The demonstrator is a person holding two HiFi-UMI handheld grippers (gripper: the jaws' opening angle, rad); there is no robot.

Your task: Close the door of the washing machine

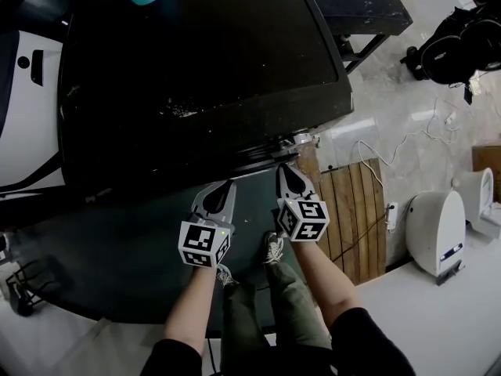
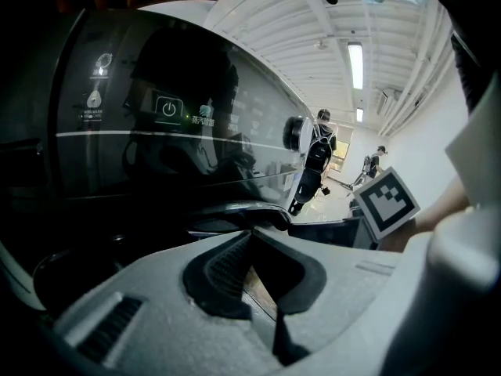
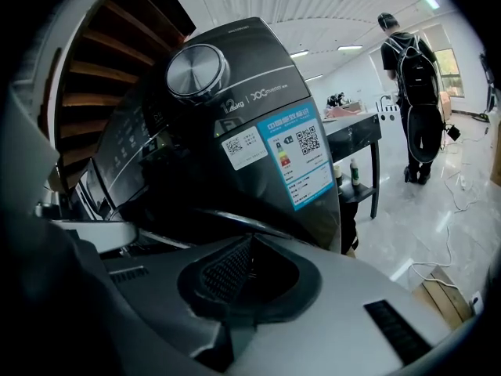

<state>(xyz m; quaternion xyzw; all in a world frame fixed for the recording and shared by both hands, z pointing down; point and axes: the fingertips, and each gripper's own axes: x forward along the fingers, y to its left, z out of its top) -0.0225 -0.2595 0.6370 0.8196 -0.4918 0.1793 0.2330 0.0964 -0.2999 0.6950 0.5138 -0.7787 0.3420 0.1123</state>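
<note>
Left of the left claw (image 1: 228,185), a white appliance casing (image 1: 23,108) with rounded edges stands beside the washing machine (image 1: 196,69), whose flat black top is matte and scuffed. Both claws are pinched closed with nothing between them, and the left one's dark ribbed pads (image 2: 223,266) meet at the tip. The door (image 1: 117,241), a dark glossy panel with a curved rim, lies directly beneath both claws. Their tips sit at the seam where it meets the machine's top, though contact cannot be told. Ahead of the right claw (image 1: 284,168) are a brushed metal dial (image 3: 196,69) and a blue-edged sticker (image 3: 301,159) on the smooth dark front. Right of that claw lies a slatted wooden pallet (image 1: 356,210). Beyond it, a thin white cable (image 1: 411,137) loops over the pale polished stone floor (image 1: 407,92). A rounded white device (image 1: 437,229) stands farther right, beside a flat white surface (image 1: 438,319).
</note>
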